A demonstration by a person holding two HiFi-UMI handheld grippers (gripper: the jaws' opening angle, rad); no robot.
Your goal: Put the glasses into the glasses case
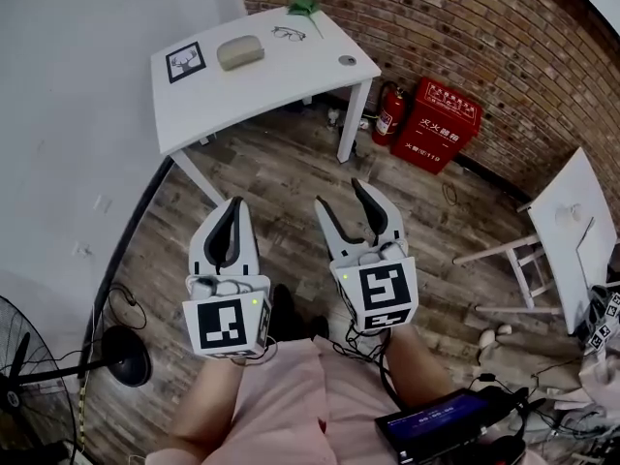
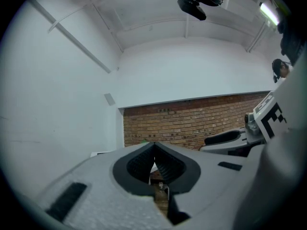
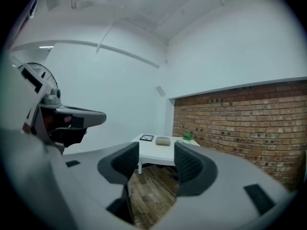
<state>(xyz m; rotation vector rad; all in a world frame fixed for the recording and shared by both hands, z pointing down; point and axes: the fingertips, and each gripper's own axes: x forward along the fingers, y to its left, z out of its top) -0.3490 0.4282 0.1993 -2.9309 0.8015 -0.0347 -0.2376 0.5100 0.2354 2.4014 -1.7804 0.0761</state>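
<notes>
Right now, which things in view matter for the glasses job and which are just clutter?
For the job:
- glasses
- glasses case, closed, beside them on the white table
- left gripper, fingers together, empty
- right gripper, fingers apart, empty

Lying about:
- deer picture
- green item
- round disc
- fire extinguisher
- red box
- fan

Sparse test room, lab type.
Brick wall (image 1: pixel 465 27), wood floor (image 1: pixel 281 177), white table (image 1: pixel 291 71), fire extinguisher (image 1: pixel 390 114), loose cables (image 1: pixel 572 419).
</notes>
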